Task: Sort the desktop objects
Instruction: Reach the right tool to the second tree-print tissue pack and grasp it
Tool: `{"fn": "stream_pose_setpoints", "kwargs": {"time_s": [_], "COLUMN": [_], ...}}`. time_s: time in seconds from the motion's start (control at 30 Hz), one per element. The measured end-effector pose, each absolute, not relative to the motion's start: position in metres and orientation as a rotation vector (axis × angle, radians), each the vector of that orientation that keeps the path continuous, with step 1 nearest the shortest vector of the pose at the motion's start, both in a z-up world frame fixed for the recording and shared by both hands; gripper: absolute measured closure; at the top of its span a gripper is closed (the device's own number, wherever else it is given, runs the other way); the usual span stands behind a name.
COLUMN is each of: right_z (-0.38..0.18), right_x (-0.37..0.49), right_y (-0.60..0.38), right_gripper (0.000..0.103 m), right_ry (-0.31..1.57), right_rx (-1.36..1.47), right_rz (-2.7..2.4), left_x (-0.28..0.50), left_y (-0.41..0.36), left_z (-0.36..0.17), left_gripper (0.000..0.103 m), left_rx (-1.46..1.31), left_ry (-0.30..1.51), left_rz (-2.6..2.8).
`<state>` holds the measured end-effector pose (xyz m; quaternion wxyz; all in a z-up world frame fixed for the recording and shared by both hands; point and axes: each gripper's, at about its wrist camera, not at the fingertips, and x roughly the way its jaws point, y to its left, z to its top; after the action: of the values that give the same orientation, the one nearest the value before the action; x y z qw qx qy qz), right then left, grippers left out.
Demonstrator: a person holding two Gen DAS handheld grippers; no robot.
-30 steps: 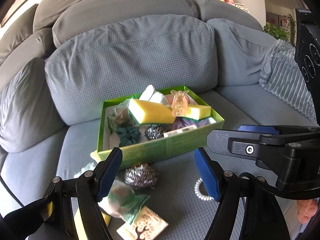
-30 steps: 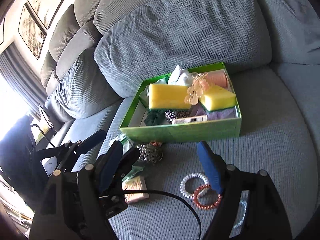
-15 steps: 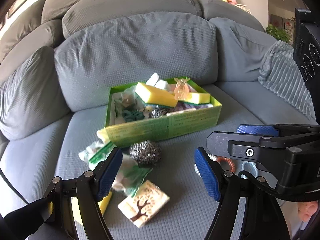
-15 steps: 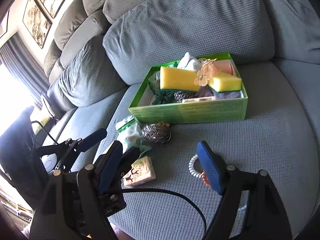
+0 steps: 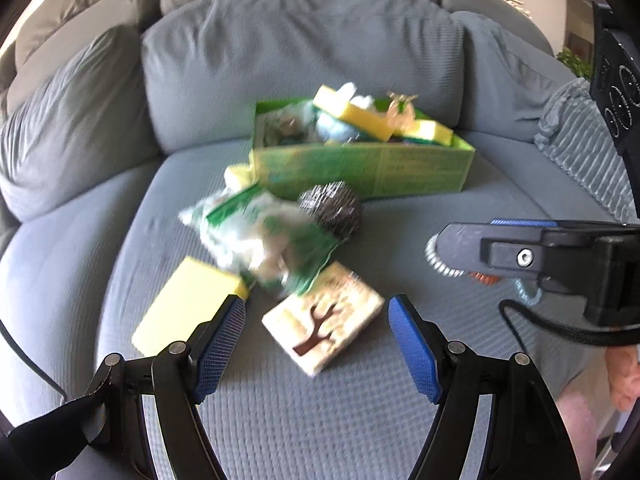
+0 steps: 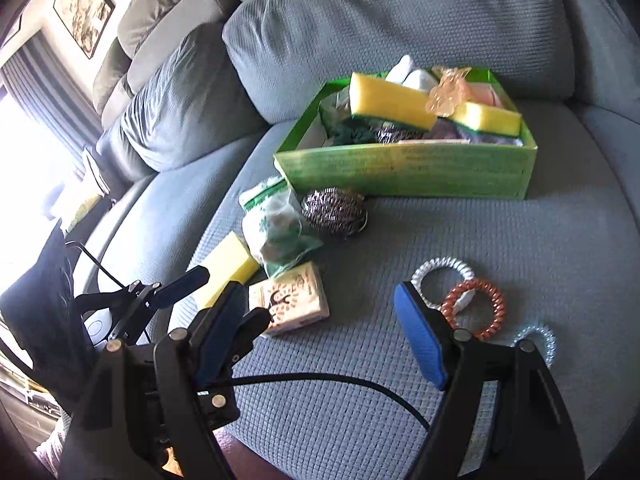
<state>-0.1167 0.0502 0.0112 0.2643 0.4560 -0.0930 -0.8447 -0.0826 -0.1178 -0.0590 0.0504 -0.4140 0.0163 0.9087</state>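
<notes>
A green box (image 5: 362,170) (image 6: 404,168) full of sponges and small items sits on the grey sofa seat. In front of it lie a steel scourer (image 5: 330,208) (image 6: 334,210), a green-and-white plastic bag (image 5: 260,236) (image 6: 276,226), a yellow sponge (image 5: 186,304) (image 6: 228,268) and a tree-print packet (image 5: 324,322) (image 6: 294,298). My left gripper (image 5: 316,346) is open, with the packet just beyond its fingertips. My right gripper (image 6: 320,328) is open and empty, with several coil hair ties (image 6: 472,306) beside its right finger.
Large grey back cushions (image 5: 304,52) rise behind the box. A ribbed pillow (image 5: 584,152) lies at the right. A black cable (image 6: 340,380) runs across the seat in front of the right gripper. The seat's front edge is near, below both grippers.
Both grippers have pulled back and down from the box. The left one has come over the loose items, now facing the tree-print packet. Both stayed open.
</notes>
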Motion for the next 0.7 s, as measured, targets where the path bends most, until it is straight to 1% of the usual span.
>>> {"fn": "stream_pose_setpoints", "kwargs": {"time_s": [0.3, 0.7], "right_z": [-0.013, -0.032], "right_x": [-0.115, -0.123], "right_y": [0.023, 0.008], "right_gripper": [0.026, 0.026], "right_ry": [-0.153, -0.136], "right_rx": [1.270, 1.309], "right_rz": [-2.268, -2.243], "left_x": [-0.075, -0.083], "left_y": [-0.134, -0.139], "left_z": [-0.087, -0.100], "left_gripper": [0.028, 0.028], "left_rx": [-1.349, -1.359], "left_ry": [-0.053, -0.116], "left_rz": [2.742, 2.698]}}
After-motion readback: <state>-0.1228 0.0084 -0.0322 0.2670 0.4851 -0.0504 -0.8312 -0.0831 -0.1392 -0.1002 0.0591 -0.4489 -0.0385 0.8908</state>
